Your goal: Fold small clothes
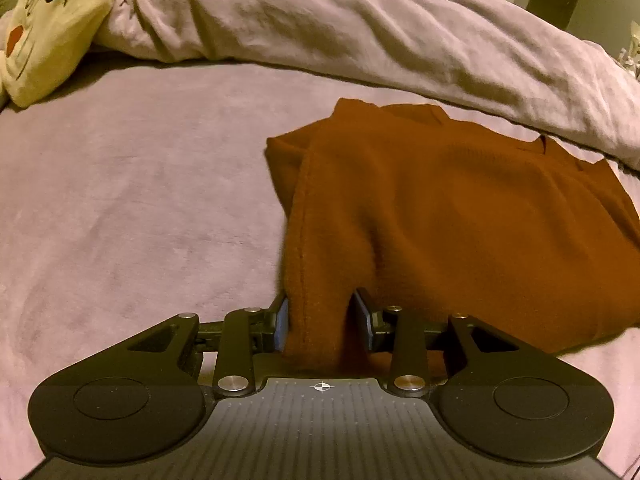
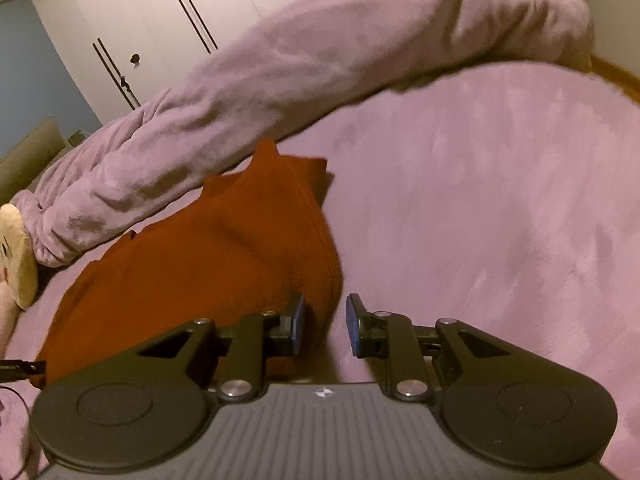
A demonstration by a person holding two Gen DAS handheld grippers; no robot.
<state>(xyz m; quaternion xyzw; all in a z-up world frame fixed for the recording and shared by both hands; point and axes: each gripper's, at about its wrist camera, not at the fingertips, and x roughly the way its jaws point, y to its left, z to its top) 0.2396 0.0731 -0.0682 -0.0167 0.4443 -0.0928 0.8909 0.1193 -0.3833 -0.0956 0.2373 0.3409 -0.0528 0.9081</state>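
Counting: one rust-brown garment (image 1: 460,216), one rolled lilac duvet (image 1: 360,28), one yellow plush pillow (image 1: 52,28) with a stitched face, two grippers. Garment lying on the bed sheet (image 1: 132,200), just in front of the duvet roll; fleecy, matte nap, folded into a rough slab with a stitched seam running along the near left edge; far edge touching or just short of the duvet, hard to separate. Left gripper (image 1: 322,318) straddling a raised fold of that seam edge, blue pads sitting at either side of the cloth, left pad touching it, a small gap showing at the right pad; grasping or only closing in, not possible to tell. Right gripper (image 2: 325,326) standing parted, holding nothing, garment's right corner (image 2: 224,248) lying against the inner left pad, bare sheet showing between the pads. Sheet and duvet both looking plush and velvety, duvet creased and tube-shaped. Pillow being cut off at the left frame edge in both views. White wardrobe doors (image 2: 192,12) with dark slim handles showing behind the duvet. Right-wrist view blurring; garment's near hem hiding behind the gripper body.
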